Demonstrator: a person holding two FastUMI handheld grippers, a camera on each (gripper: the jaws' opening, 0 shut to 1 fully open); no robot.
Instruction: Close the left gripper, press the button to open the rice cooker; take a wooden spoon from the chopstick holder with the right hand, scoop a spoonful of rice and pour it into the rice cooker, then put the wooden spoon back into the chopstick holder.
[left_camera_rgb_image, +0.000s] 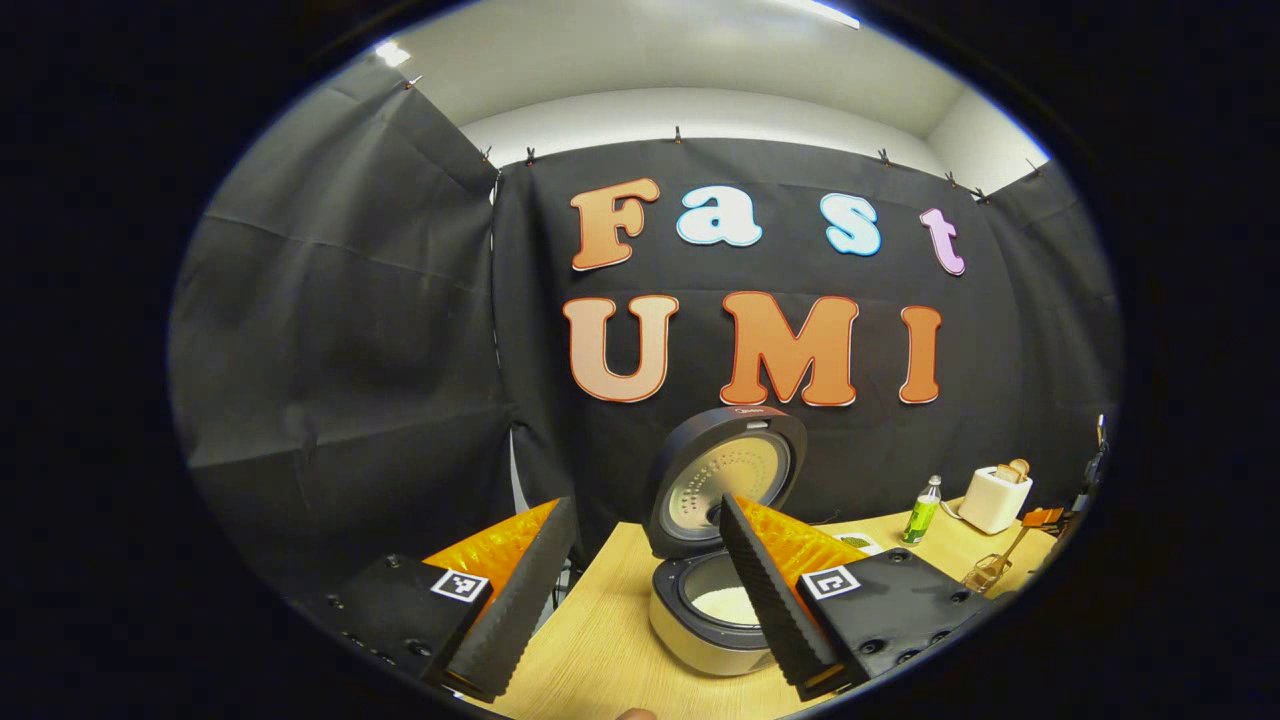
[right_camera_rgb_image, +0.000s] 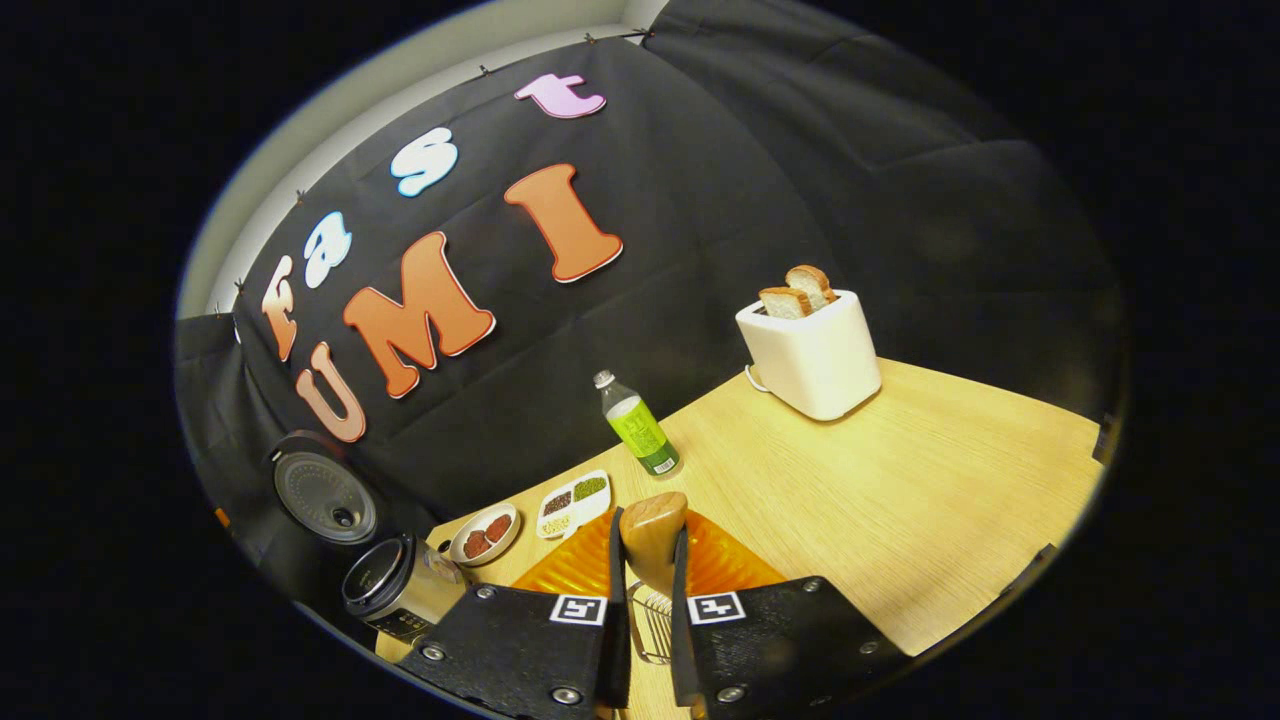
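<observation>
The wooden spoon (right_camera_rgb_image: 652, 535) is clamped between the narrowed right gripper (right_camera_rgb_image: 648, 600), the chopstick holder (right_camera_rgb_image: 652, 612) just below; misalignment could snag its rim. Farther off, the left gripper (left_camera_rgb_image: 640, 585) is spread wide before the open rice cooker (left_camera_rgb_image: 712, 560).

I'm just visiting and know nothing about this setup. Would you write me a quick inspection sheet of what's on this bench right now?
Surface: wooden table, bare on the toaster side.
Job's things: rice cooker open, lid up, white rice inside; wooden spoon held over the wire chopstick holder.
Clutter: toaster with bread, green bottle, divided tray of grains, small dish, dark-lidded jar.
Grippers: left gripper open; right gripper shut on the spoon.
Cables: a cord at the toaster's base.
Surroundings: black cloth wall.
</observation>
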